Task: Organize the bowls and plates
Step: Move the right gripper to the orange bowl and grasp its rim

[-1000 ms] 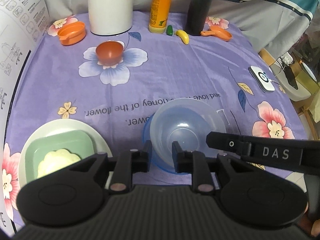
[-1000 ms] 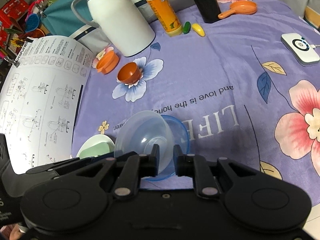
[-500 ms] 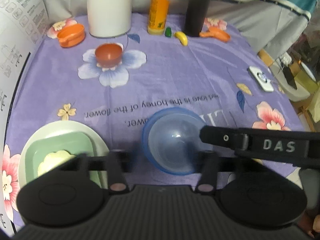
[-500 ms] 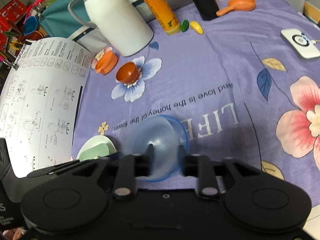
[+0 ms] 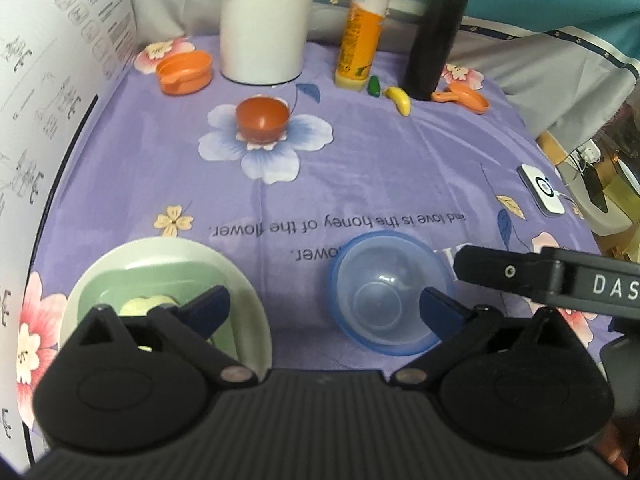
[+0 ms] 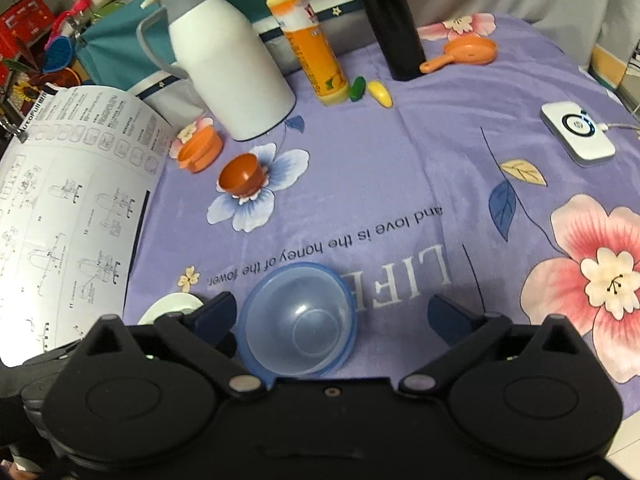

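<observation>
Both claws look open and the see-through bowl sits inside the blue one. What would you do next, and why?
Probably reach for the small orange bowl next: the clear bowl is nested in the blue bowl, both claws, left and right, are open, and it stands alone.

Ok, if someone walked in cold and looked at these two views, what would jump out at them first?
Probably the clear bowl nested in a blue bowl, close in front of both open grippers, on the purple flowered tablecloth. Next, the white plate at near left, holding a green square dish with something pale yellow in it. At the back stand a white jug, an orange bottle and a black flask.
</observation>
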Tool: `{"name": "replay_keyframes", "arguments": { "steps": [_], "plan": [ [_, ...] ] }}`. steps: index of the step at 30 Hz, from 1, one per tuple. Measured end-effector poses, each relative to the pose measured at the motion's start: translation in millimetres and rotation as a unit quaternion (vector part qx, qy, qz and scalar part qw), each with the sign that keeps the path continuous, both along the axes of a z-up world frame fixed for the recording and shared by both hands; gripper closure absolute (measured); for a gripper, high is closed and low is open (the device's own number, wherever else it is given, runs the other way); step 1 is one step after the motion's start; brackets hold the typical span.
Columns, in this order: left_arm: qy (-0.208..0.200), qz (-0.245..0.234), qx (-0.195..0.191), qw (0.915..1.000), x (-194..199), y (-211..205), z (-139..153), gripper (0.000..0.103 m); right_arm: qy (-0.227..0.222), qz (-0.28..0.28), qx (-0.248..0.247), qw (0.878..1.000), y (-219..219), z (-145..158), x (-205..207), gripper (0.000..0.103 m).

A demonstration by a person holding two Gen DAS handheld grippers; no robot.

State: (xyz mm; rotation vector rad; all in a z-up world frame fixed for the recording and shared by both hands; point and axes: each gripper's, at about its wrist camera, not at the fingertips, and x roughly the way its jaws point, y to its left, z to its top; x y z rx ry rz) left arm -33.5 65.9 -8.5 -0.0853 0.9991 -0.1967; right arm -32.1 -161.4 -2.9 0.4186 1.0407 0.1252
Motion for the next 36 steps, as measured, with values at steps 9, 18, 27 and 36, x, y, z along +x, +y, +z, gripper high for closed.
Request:
{"name": "replay_keyframes", "arguments": {
  "steps": [9, 18, 27, 36],
  "plan": [
    [0.009, 0.002, -0.013, 0.9999, 3.4, 2.5, -9.0, 0.0, 0.024, -0.011, -0.001, 1.0, -3.5, -10.6, 2.5, 0.0],
    [0.019, 0.011, -0.041, 0.9989, 8.7, 14.9, -18.2, 0.0, 0.035, -0.013, -0.012, 0.999, -0.6, -14.1, 9.2, 0.0],
    [0.022, 0.02, -0.055, 0.9981, 20.1, 28.7, -24.5, 0.0, 0.042, -0.018, -0.021, 0.999, 0.8, -16.0, 26.5, 0.0],
    [0.007, 0.045, -0.051, 0.9977, 49.5, 55.5, -21.3, 0.0, 0.049, -0.026, -0.017, 0.998, 4.1, -18.2, 57.2, 0.0]
  ]
}}
